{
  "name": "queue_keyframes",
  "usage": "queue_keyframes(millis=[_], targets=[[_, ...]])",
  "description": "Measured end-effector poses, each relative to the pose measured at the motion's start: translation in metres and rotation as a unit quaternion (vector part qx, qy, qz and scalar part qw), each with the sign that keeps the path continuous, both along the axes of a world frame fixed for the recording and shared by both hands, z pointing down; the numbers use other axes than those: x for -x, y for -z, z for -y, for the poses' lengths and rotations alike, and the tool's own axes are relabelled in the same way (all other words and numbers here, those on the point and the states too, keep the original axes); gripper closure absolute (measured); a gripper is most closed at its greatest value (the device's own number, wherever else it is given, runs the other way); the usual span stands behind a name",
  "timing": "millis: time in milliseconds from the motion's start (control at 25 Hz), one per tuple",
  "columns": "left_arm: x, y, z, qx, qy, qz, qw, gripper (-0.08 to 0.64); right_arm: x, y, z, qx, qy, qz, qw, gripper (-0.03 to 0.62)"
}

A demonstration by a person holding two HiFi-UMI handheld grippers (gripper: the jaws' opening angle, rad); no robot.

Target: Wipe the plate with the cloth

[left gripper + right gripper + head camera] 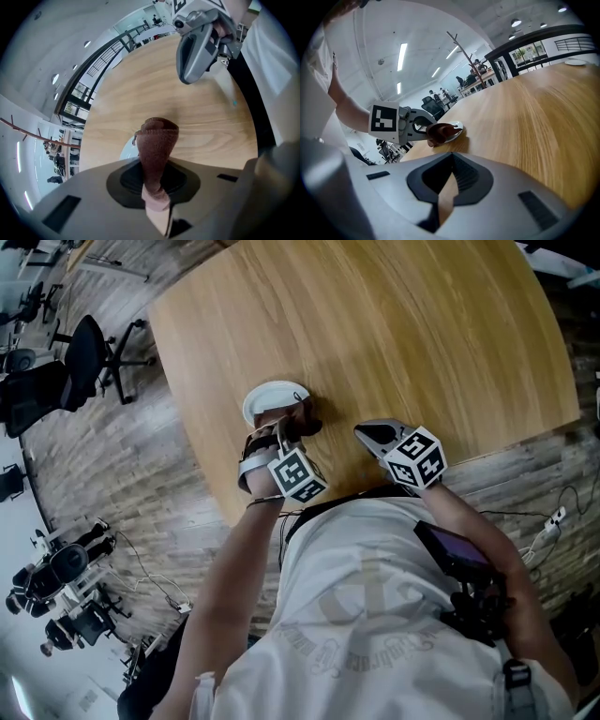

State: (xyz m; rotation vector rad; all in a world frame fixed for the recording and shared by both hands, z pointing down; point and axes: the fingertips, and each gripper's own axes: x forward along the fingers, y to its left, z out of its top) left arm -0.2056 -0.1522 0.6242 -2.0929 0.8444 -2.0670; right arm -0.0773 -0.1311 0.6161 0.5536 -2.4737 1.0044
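Wood-toned across the upper half of the head view: looking down on the bench (403, 324). Finding a white plate (267, 395) lying near the bench's lower left edge, just left of frame centre. Holding the left tongs (286, 423) right below the plate and clamping a brown cloth (309, 420) beside its lower right rim. Holding the right tongs (368, 434) right of centre, apart from the plate, tips pointing up-left over bare wood. Spotting a black office chair (82, 357) standing on the plank floor at the upper left.

Looking next along the left gripper view. Gripping the cloth (157, 140) tightly in the left tongs (155, 183) at lower centre, with its folded end sticking up over the bench (197, 112). Catching only a sliver of the plate (125, 151) just left of the cloth, mostly hidden behind the tongs' body. Seeing the right tongs (186, 77) hanging at the upper right, well clear of the plate.

Looking last along the right gripper view. Showing the right tongs (445, 192) at bottom centre clenched to a thin slit, grasping nothing. Gazing across the bench (543, 108) to the left tongs (427, 128) at mid left, laying the cloth (438, 132) against the left part of the plate (457, 127).
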Motion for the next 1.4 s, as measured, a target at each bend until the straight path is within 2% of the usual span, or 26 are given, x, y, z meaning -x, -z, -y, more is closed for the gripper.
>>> queue_keyframes(millis=[200, 320, 400, 520, 600, 680, 760, 880, 1040, 1200, 1320, 1400], targets=[[-0.033, 0.010, 0.016, -0.017, -0.020, -0.035, 0.9990, 0.495, -0.009, -0.005, 0.001, 0.003, -0.013, -0.003, 1.000, 0.581], [-0.036, 0.018, 0.029, -0.035, -0.022, -0.035, 0.9985, 0.495, -0.009, -0.007, 0.000, 0.004, -0.013, -0.002, 1.000, 0.581], [-0.028, 0.018, 0.036, -0.040, -0.017, -0.022, 0.9988, 0.495, -0.009, -0.006, 0.000, 0.003, -0.013, -0.002, 1.000, 0.581], [-0.002, 0.017, 0.043, -0.041, 0.008, 0.002, 0.9991, 0.495, -0.007, -0.005, 0.002, 0.003, -0.012, 0.000, 1.000, 0.581], [0.013, 0.021, 0.042, -0.042, 0.027, 0.005, 0.9987, 0.495, -0.006, -0.004, 0.003, 0.002, -0.011, 0.001, 1.000, 0.581], [0.022, 0.027, 0.036, -0.043, 0.052, -0.009, 0.9977, 0.495, -0.006, -0.003, 0.002, 0.000, -0.009, -0.001, 1.000, 0.581], [0.030, 0.032, 0.025, -0.038, 0.093, -0.040, 0.9942, 0.495, -0.006, 0.000, 0.002, -0.002, -0.008, -0.002, 1.000, 0.581], [0.040, 0.032, 0.006, -0.029, 0.156, -0.082, 0.9839, 0.495, -0.008, 0.007, 0.003, -0.011, -0.004, -0.006, 1.000, 0.581], [0.052, 0.030, -0.022, -0.020, 0.196, -0.115, 0.9737, 0.495, -0.009, 0.013, 0.003, -0.021, -0.007, -0.012, 1.000, 0.581], [0.047, 0.032, -0.037, -0.017, 0.247, -0.198, 0.9484, 0.495, -0.015, 0.016, 0.011, -0.029, -0.003, -0.027, 0.999, 0.581], [0.039, 0.037, -0.047, -0.024, 0.261, -0.245, 0.9334, 0.495, -0.018, 0.016, 0.012, -0.031, -0.003, -0.036, 0.999, 0.581], [0.031, 0.042, -0.053, -0.026, 0.269, -0.289, 0.9185, 0.495, -0.018, 0.017, 0.013, -0.033, -0.003, -0.041, 0.999, 0.581]])
